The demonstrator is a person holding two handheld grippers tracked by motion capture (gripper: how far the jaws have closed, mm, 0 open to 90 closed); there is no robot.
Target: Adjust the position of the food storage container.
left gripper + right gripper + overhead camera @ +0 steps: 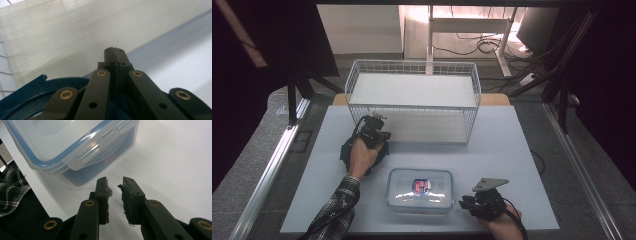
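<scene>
— Two things matter: the wire basket [412, 95] at the far side of the table [522, 165], and the lidded plastic container [420, 189] near the front edge, its long axis running left to right.

— Which hand is nearer to it?

— The right gripper [467, 202], just beside its right short end, jaws a narrow gap apart with nothing between, pointing left at the latch flap [85, 157]. The left gripper [373, 123], jaws pressed together and empty, is farther off, close to the basket's near left corner.
</scene>
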